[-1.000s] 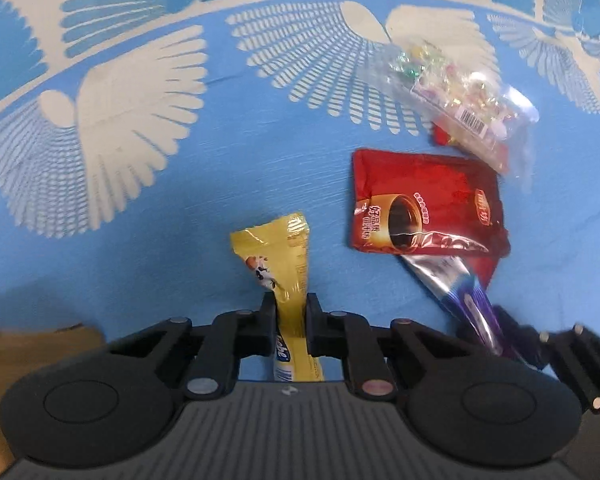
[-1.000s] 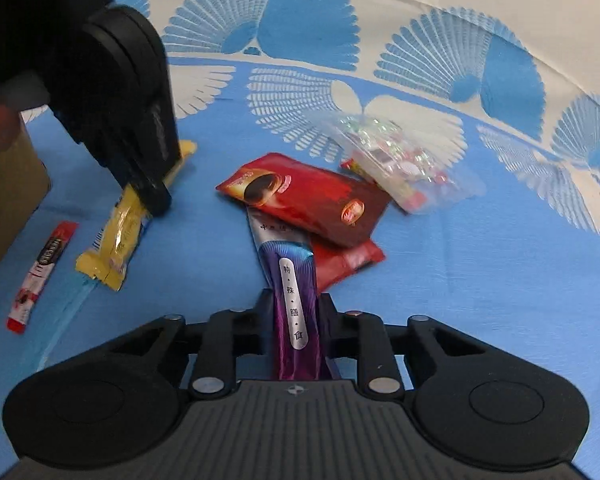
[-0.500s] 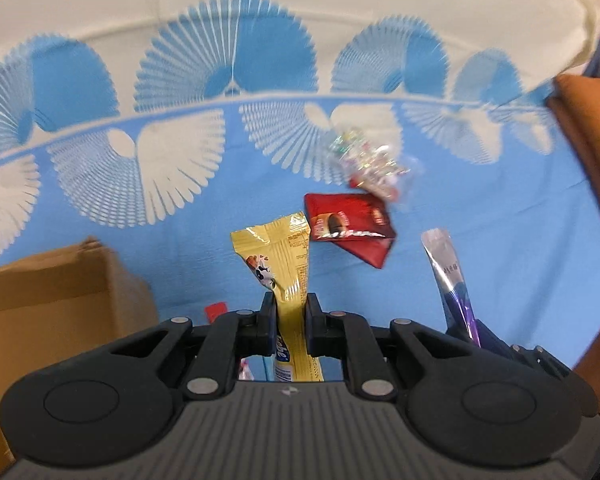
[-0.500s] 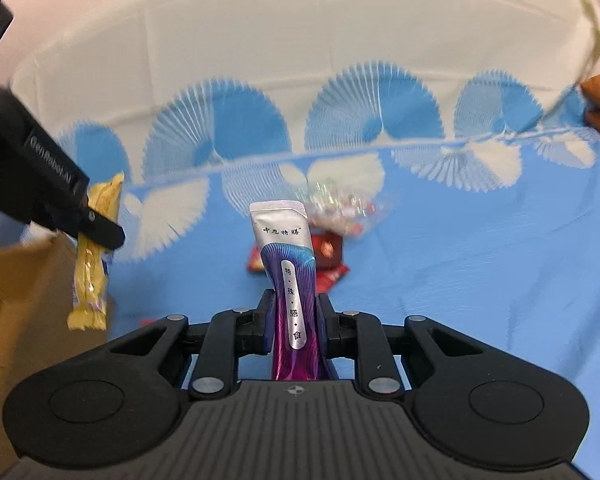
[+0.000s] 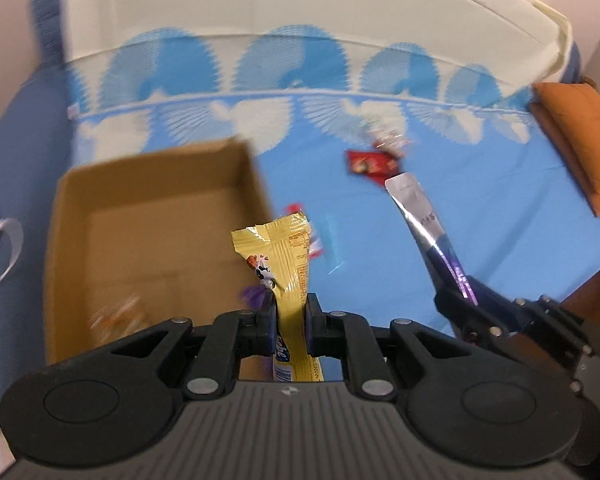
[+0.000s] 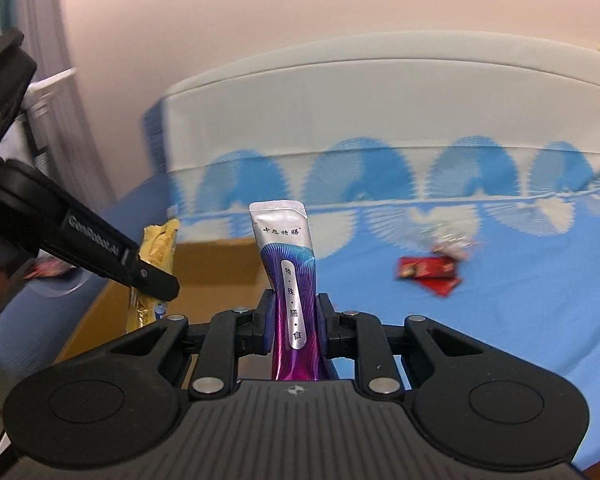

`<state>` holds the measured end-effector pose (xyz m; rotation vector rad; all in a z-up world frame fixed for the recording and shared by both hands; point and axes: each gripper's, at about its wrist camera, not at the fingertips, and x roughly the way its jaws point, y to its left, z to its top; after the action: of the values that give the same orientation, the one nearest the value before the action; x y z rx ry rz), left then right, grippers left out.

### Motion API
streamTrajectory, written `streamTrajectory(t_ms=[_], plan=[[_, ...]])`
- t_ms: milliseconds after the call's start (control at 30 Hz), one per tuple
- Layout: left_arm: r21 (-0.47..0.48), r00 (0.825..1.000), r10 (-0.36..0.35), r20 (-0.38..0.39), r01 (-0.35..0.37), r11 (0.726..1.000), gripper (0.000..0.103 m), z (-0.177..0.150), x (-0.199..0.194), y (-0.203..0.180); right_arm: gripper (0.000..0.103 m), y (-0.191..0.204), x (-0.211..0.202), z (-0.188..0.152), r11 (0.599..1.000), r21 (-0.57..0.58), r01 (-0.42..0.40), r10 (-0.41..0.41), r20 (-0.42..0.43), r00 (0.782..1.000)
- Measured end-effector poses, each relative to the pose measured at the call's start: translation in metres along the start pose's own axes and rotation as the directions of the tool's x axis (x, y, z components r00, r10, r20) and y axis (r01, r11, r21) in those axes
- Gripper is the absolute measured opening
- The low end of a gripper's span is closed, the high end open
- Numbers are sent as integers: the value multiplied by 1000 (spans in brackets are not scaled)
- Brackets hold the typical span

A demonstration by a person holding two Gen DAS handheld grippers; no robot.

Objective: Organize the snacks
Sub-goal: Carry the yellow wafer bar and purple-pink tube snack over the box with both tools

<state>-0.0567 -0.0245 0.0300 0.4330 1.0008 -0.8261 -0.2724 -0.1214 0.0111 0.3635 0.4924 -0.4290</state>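
One yellow snack stick [image 5: 285, 264] is clamped in the left gripper [image 5: 287, 322] beside one open cardboard box [image 5: 156, 184]; one purple sachet [image 6: 290, 280] is clamped in the right gripper [image 6: 296, 334]. Two red packets [image 6: 430, 274] are left on the blue cloth [image 6: 500, 320].

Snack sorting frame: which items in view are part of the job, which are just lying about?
Job:
- yellow snack packet, in left hand-held gripper
- purple sachet, in right hand-held gripper
- cardboard box
- red packets
- clear candy bag

Lying about:
- orange cushion
- blue patterned cloth
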Motion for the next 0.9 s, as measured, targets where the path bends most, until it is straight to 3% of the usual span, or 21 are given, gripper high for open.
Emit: streamTrajectory(t_ms=[200,367,600,900], plan=[[-66,995,99,30,-97,993,14,-79,-46,49,22,74,-31,-26,988,-94,-121,115,-74,991],[-101,986,149,76,-141,985,14,-129,-71,71,22,125,-50,-47,968,-187,-164,142,-126,982],[-116,982,145,122,-131,985,14,-164,-82,75,22,155,-65,-56,953,-268,-143,113,-125,986],[-140,982,130,136,-110,984,14,-177,-87,80,23,170,-68,-64,939,-314,-138,100,-134,986]])
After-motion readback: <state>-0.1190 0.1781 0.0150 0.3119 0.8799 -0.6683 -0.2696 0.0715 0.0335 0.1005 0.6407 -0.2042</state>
